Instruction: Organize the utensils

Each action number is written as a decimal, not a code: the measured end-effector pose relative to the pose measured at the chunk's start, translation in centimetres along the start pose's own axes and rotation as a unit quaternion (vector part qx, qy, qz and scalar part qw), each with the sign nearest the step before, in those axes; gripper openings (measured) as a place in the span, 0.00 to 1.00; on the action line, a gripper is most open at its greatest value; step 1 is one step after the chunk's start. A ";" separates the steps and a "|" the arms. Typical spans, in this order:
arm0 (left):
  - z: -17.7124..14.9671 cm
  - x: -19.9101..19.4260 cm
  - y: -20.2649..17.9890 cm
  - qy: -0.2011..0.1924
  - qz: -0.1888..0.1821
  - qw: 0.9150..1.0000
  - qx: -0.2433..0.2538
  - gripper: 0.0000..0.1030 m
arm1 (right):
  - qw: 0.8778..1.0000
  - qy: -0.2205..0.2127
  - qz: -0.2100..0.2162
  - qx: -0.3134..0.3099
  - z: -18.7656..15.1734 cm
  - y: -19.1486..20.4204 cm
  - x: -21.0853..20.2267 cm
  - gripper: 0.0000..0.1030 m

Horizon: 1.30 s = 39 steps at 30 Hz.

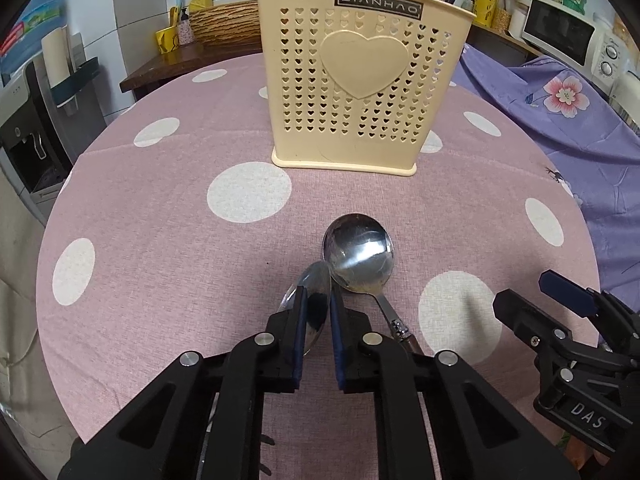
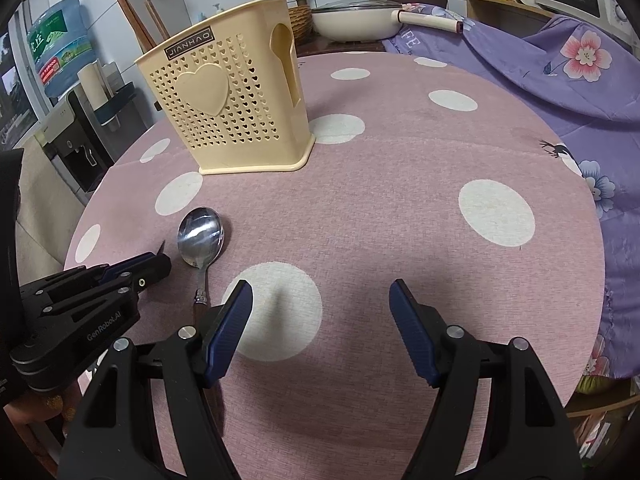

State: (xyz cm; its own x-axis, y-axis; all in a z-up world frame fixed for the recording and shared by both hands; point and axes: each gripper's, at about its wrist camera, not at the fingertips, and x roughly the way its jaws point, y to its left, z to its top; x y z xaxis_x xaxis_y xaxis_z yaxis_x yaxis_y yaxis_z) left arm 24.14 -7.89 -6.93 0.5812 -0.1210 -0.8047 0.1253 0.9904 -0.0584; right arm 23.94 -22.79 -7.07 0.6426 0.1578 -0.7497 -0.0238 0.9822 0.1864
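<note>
A cream perforated utensil holder (image 1: 356, 80) with a heart on its front stands upright on the pink dotted table; it also shows in the right wrist view (image 2: 228, 108) with chopsticks in it. My left gripper (image 1: 318, 304) is shut on a small steel spoon (image 1: 314, 288), bowl pointing forward, low over the table. A larger steel spoon (image 1: 360, 256) with a brown handle lies on the table just right of it; it shows in the right wrist view (image 2: 200, 236) too. My right gripper (image 2: 320, 300) is open and empty over a white dot.
The round table (image 2: 400, 160) has a pink cloth with white dots. A purple floral cloth (image 2: 560, 64) covers furniture at the right. A pan (image 2: 352, 20) and a rice cooker stand behind. A water dispenser (image 1: 24, 120) is at the left.
</note>
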 end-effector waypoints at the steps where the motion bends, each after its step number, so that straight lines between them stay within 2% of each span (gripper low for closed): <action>1: 0.0 -0.2 0.2 -0.001 -0.002 1.000 -0.003 0.08 | 1.000 0.000 0.000 0.000 0.0 0.0 0.0 0.69; 6: 0.2 -0.9 1.0 -0.004 -0.011 1.000 -0.012 0.06 | 1.000 -0.001 0.006 0.000 0.1 0.1 -0.1 0.69; 9: 0.4 -1.7 1.6 -0.008 -0.023 0.999 -0.021 0.04 | 1.000 -0.001 0.027 -0.002 0.3 0.6 -0.2 0.69; 18: 2.6 -5.3 4.0 -0.046 -0.059 0.996 -0.050 0.02 | 0.994 0.019 0.073 -0.078 1.3 5.6 1.8 0.69; 21: 2.9 -5.7 4.7 -0.052 -0.058 0.996 -0.054 0.02 | 0.992 0.030 0.063 -0.103 1.7 7.2 3.1 0.69; 30: 1.4 -3.9 7.0 -0.018 -0.052 0.996 -0.070 0.02 | 0.988 0.062 0.045 -0.135 1.9 8.3 4.9 0.69; 33: 1.0 -3.8 7.7 -0.019 -0.044 0.996 -0.074 0.02 | 0.986 0.071 0.040 -0.145 1.9 8.6 5.6 0.69; 39: 0.9 -3.7 9.1 -0.019 -0.035 0.996 -0.085 0.02 | 0.983 0.070 0.026 -0.167 2.4 9.9 6.5 0.69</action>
State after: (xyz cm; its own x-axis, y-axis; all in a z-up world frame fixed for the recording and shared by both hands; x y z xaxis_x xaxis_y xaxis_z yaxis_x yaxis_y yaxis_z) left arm 23.87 1.47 -3.90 0.6067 -0.1893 -0.7720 0.0298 0.9760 -0.2158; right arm 29.71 -12.27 -8.59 0.5235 0.1975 -0.8288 -0.3177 0.9479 0.0252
